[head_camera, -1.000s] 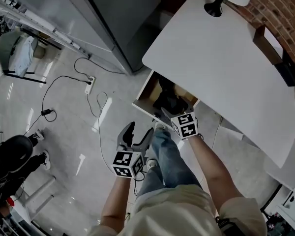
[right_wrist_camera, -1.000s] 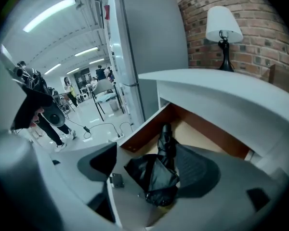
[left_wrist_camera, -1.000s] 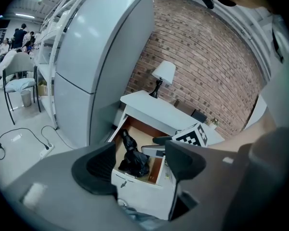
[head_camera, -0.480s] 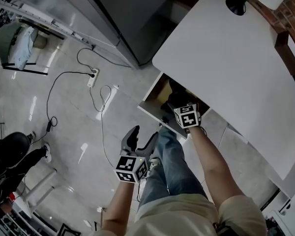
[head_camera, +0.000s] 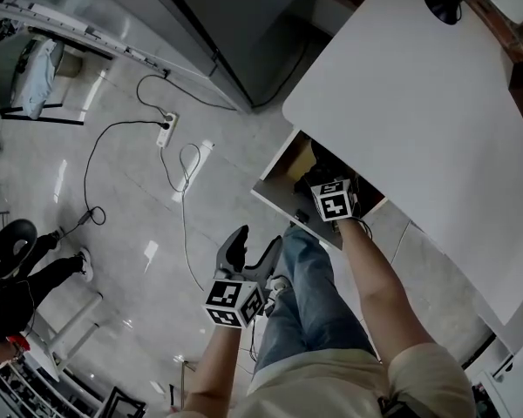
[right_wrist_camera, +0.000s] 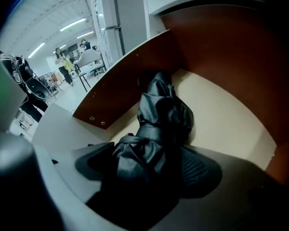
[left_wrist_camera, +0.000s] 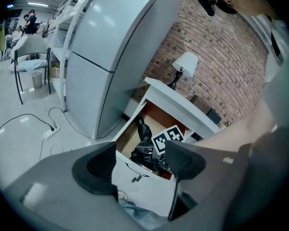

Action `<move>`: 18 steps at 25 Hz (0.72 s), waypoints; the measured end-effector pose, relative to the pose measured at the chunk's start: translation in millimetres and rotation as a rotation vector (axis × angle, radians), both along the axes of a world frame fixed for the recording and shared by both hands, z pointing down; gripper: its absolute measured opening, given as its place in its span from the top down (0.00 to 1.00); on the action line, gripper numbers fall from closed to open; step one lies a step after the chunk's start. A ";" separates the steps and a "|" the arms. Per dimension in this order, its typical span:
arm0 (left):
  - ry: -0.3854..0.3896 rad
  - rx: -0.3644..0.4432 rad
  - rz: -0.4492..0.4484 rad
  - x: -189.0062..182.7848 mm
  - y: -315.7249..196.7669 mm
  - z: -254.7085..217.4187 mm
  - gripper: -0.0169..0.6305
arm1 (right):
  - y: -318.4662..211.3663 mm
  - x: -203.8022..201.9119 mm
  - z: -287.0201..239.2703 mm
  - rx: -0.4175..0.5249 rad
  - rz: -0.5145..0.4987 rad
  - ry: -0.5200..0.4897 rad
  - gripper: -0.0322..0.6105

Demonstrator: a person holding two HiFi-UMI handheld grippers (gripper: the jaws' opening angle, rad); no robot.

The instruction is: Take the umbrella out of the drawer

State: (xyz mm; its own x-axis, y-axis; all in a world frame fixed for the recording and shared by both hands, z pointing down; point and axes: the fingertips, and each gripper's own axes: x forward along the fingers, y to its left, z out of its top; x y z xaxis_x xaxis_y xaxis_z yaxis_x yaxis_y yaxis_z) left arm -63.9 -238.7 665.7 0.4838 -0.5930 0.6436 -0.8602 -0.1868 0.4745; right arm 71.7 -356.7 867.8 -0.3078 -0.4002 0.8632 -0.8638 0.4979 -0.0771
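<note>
A power strip with its cable lies on the glossy floor at far left of the head view. Right of it, over the person's jeans, the left gripper hangs in the air with its jaws spread wide and nothing between them.

Further right, one drawer stands pulled out from under the white desk. The right gripper reaches into it. Its two jaws are closed on the bunched near end of the single folded black umbrella, with fabric filling the gap between them.

The umbrella lies on the drawer's pale floor. Its long axis runs from the drawer front toward the back, and its far end points away from the gripper, close to the reddish-brown side wall.

One lamp stands on the desk.

The head view shows the umbrella only as a dark mass under the right gripper's marker cube. The right gripper view alone shows its folds and the grip on it. The left gripper view adds the brick wall behind the desk, a tall grey cabinet to the left, and that marker cube sitting inside the open drawer beside the umbrella's far end.
</note>
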 end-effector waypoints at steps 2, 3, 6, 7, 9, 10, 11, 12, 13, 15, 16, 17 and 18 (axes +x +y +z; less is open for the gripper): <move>0.003 0.001 -0.007 -1.0 -1.8 3.9 0.49 | -1.3 3.0 -0.1 0.026 0.003 0.043 0.33; 0.003 -0.002 -0.006 -0.2 -2.4 5.4 0.49 | -1.8 5.0 0.5 0.040 0.000 0.065 0.34; 0.012 0.000 -0.010 2.2 -3.3 5.8 0.49 | -1.7 9.5 6.3 0.050 -0.009 0.106 0.41; 0.016 0.003 -0.012 1.9 -3.4 5.0 0.49 | -1.4 9.9 7.2 0.038 -0.014 0.115 0.44; 0.020 0.006 -0.013 1.2 -2.0 3.0 0.49 | -1.0 10.7 5.1 0.007 -0.025 0.131 0.48; 0.019 0.008 -0.011 1.4 -0.7 1.8 0.49 | -0.9 12.1 2.5 -0.004 -0.027 0.141 0.51; 0.018 0.012 -0.009 1.6 0.7 0.3 0.49 | -0.5 13.7 0.1 -0.010 -0.026 0.150 0.52; 0.017 0.019 -0.009 1.4 2.1 -1.5 0.49 | 0.9 15.0 -2.0 -0.011 -0.021 0.156 0.53; 0.017 0.028 -0.010 0.5 3.2 -3.7 0.49 | 2.9 15.6 -4.9 -0.007 -0.017 0.159 0.54; 0.016 0.048 -0.016 -2.9 5.5 -9.8 0.49 | 8.1 13.8 -14.3 0.008 -0.027 0.163 0.55; 0.012 0.058 -0.014 -4.9 7.8 -12.9 0.49 | 11.4 11.7 -20.7 0.016 -0.039 0.164 0.55; 0.008 0.066 -0.009 -6.3 10.6 -16.3 0.49 | 15.0 9.4 -26.9 0.023 -0.050 0.163 0.55; 0.005 0.073 -0.005 -6.8 12.9 -20.4 0.49 | 18.6 7.4 -32.2 0.031 -0.058 0.159 0.55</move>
